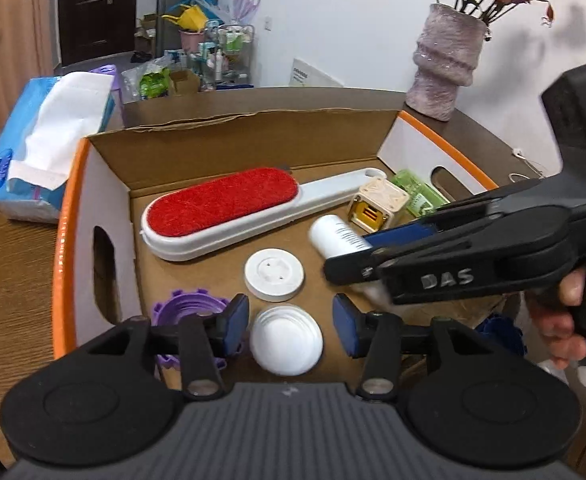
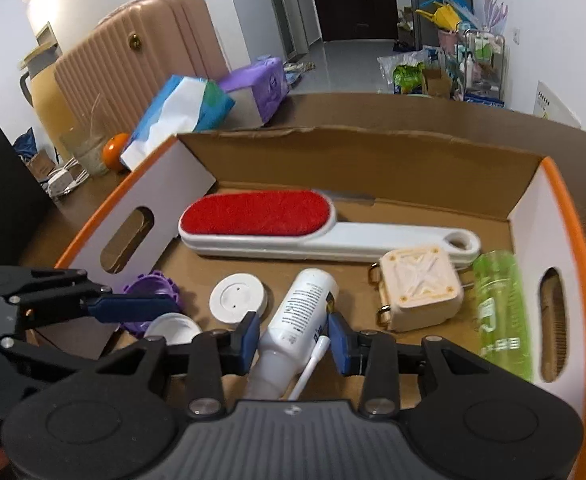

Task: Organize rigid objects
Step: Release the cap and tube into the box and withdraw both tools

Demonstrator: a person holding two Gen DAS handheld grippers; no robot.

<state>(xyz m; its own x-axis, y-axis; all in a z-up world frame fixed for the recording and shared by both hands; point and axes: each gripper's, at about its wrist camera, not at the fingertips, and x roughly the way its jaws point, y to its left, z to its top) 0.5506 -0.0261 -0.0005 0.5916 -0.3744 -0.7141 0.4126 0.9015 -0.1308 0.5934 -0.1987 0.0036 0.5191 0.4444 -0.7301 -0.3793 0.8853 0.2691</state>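
An orange-rimmed cardboard box holds a red lint brush, a white disc, a purple toothed ring, a beige cube and a green bottle. My left gripper is open over the box floor, a white round lid lying between its pads. My right gripper is shut on a white bottle, low inside the box beside the left one.
A blue tissue pack lies left of the box on the wooden table. A pink vase with flowers stands behind the box's right corner. A blue toothed piece sits under the right gripper. A pink suitcase stands beyond the table.
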